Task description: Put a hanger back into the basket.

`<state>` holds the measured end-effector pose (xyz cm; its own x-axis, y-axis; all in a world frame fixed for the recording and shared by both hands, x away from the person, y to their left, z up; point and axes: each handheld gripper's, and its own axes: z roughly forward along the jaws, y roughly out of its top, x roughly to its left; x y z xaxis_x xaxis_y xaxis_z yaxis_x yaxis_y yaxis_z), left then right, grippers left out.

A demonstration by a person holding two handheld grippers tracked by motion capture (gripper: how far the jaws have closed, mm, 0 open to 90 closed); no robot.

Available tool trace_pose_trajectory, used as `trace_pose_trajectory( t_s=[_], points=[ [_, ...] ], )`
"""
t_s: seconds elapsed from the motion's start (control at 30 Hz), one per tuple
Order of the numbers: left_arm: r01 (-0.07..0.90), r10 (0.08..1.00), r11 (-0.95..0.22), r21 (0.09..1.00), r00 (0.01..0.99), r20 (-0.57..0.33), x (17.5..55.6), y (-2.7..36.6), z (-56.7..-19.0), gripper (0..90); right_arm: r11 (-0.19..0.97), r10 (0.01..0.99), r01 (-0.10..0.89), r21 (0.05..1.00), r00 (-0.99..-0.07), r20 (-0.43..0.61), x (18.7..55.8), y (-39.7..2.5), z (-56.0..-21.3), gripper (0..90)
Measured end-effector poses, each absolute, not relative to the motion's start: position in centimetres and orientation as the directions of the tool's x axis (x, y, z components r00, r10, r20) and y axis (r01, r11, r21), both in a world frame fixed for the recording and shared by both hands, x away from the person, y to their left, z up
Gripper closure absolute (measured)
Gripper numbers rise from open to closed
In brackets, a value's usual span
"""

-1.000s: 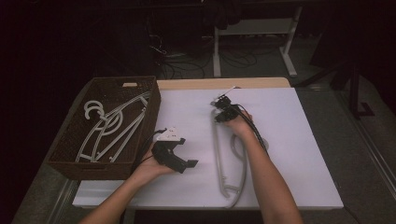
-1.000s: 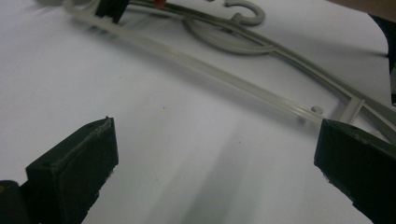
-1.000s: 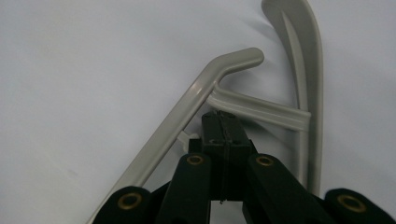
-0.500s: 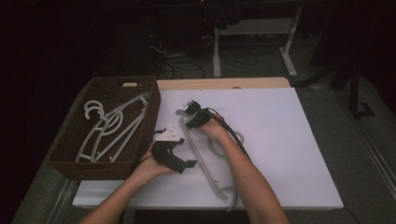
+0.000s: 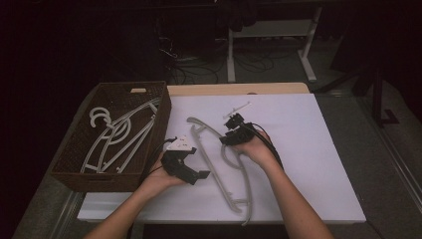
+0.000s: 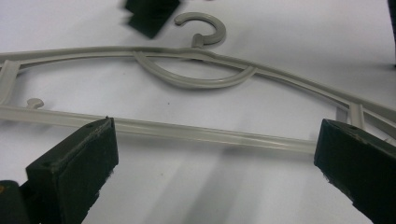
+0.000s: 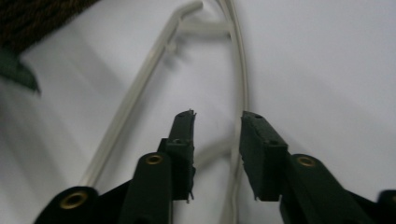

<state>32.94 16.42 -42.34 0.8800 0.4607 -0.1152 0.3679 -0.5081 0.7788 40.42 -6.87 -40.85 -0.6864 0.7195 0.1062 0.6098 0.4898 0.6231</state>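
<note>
A grey plastic hanger (image 5: 224,189) lies flat on the white table top (image 5: 318,149), running from near the basket toward the front edge. My right gripper (image 5: 227,138) rests over its hook end. In the right gripper view its jaws (image 7: 217,144) stand a little apart and open, and one thin arm of the hanger (image 7: 240,79) runs down between them, close to the right jaw. My left gripper (image 5: 200,175) sits beside the hanger's straight bar. In the left gripper view its jaws (image 6: 215,163) are spread wide, the bar (image 6: 196,133) crosses just beyond them, and the hook (image 6: 205,30) lies farther off.
A dark wicker basket (image 5: 166,117) stands at the left of the table and holds several more grey hangers (image 5: 119,134). A small white piece (image 5: 237,109) lies behind the right gripper. Beyond the table are dark floor and desk legs.
The right gripper has moved left toward the basket, and the hanger has swung and shifted left with it. The left gripper has stayed in about the same place.
</note>
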Motion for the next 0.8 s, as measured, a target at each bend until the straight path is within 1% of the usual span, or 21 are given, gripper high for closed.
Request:
trace_pose_trajectory(
  t_s=[0.13, 0.2, 0.33, 0.47, 0.67, 0.77, 0.8],
  points=[
    [0.37, 0.462, -0.509, 0.778, 0.879, -0.116, 32.9, 16.4, -42.4, 0.0, 0.467, 0.743, 0.639, 0.611, -0.659, 0.122, 37.9, -9.0, -41.5, 56.9],
    [0.37, 0.462, -0.507, 0.778, 0.879, -0.117, 32.9, 16.4, -42.4, 0.0, 0.46, 0.753, 0.657, 0.597, -0.646, 0.13, 36.5, -9.7, -41.9, 52.8],
    [0.369, 0.462, -0.511, 0.776, 0.879, -0.114, 33.0, 16.4, -42.4, 0.0, 0.476, 0.757, 0.664, 0.576, -0.643, 0.115, 34.1, -10.3, -42.8, 51.3],
    [0.368, 0.462, -0.512, 0.776, 0.88, -0.113, 33.0, 16.4, -42.4, 0.0, 0.5, 0.763, 0.67, 0.548, -0.641, 0.087, 32.5, -10.4, -43.5, 51.1],
    [0.37, 0.464, -0.513, 0.774, 0.879, -0.112, 33.0, 16.4, -42.5, 0.0, 0.515, 0.76, 0.674, 0.529, -0.645, 0.082, 31.2, -10.6, -44.4, 55.0],
    [0.369, 0.465, -0.512, 0.776, 0.878, -0.111, 33.0, 16.4, -42.5, 0.0, 0.525, 0.76, 0.663, 0.533, -0.647, 0.056, 31.0, -10.6, -44.4, 63.0],
    [0.369, 0.465, -0.511, 0.776, 0.878, -0.112, 33.0, 16.4, -42.4, 0.0, 0.529, 0.76, 0.661, 0.532, -0.648, 0.05, 31.0, -10.6, -44.4, 64.3]
  ],
)
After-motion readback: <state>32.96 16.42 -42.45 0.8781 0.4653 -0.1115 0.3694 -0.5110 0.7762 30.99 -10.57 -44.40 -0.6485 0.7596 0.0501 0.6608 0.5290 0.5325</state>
